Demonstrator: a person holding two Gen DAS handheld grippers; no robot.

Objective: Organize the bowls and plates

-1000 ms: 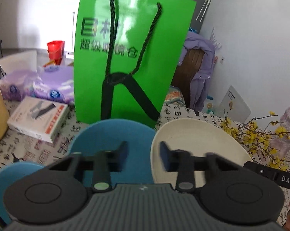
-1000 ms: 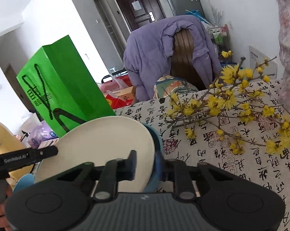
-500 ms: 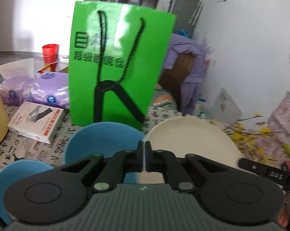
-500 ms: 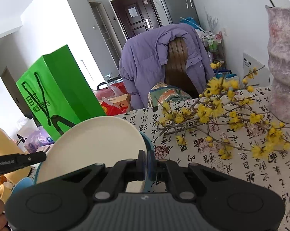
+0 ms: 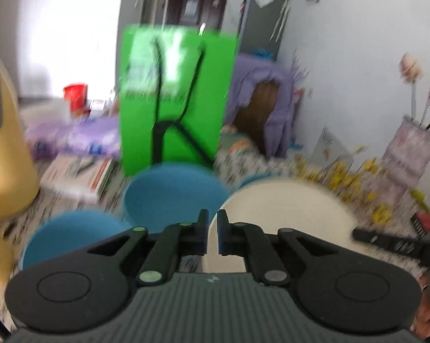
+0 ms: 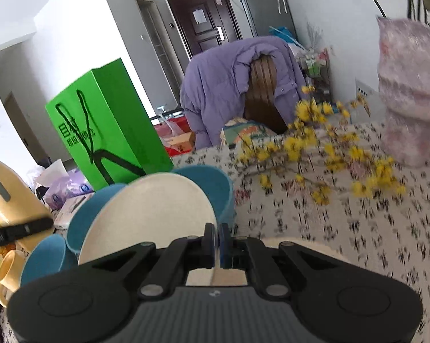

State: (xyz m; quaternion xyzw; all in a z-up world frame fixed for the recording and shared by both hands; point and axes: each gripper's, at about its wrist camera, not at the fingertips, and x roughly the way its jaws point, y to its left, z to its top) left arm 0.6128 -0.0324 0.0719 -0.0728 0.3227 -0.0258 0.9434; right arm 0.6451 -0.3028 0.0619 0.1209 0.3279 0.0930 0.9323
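Note:
My right gripper [image 6: 216, 243] is shut on the rim of a cream plate [image 6: 149, 217] and holds it tilted above the table. A blue bowl [image 6: 212, 188] sits just behind the plate. More blue dishes [image 6: 80, 223] lie to its left. In the left wrist view the cream plate [image 5: 283, 214] is at the right, with two blue dishes [image 5: 172, 194] [image 5: 69, 234] to the left. My left gripper [image 5: 212, 235] has its jaws a narrow gap apart on the cream plate's edge; the view is blurred.
A green paper bag [image 6: 106, 131] stands behind the dishes. Yellow flower branches [image 6: 323, 154] and a pink wrapped vase [image 6: 409, 103] are on the right. A yellow jug [image 6: 9, 197] and a cream cup [image 6: 10, 268] are at the left. A white box [image 5: 80, 171] lies nearby.
Both grippers closed from open onto the cream plate's rim. The plate has risen off the blue bowl, and both views have pulled back and up.

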